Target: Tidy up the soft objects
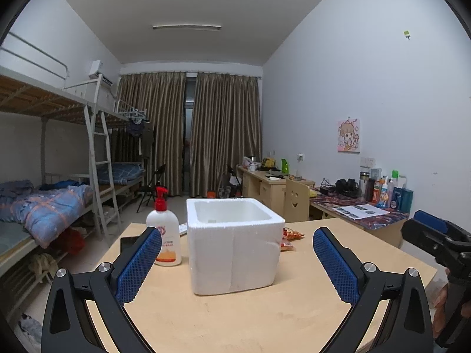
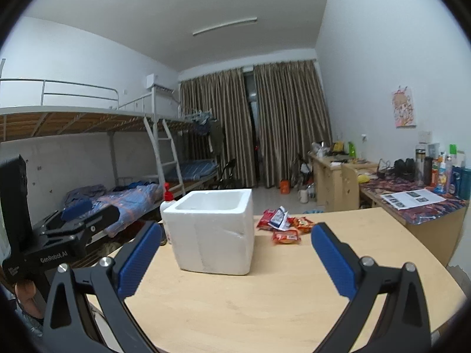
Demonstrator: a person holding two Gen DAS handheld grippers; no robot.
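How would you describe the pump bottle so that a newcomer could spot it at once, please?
Start at the pale wooden table and find the white foam box on it. The pump bottle stands upright just left of the box. It is the only upright container there, white with a red pump top and an orange label.

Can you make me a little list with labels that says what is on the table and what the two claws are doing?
table: light wooden tabletop
box: white square foam box, open on top, inside looks empty
snacks: red crinkly snack packets, lying right of the box, apart from it
bottle: white pump bottle with red top, left of the box
left claw: open, holding nothing, pointed at the box
right claw: open, holding nothing
packed so far: nothing visible in the box
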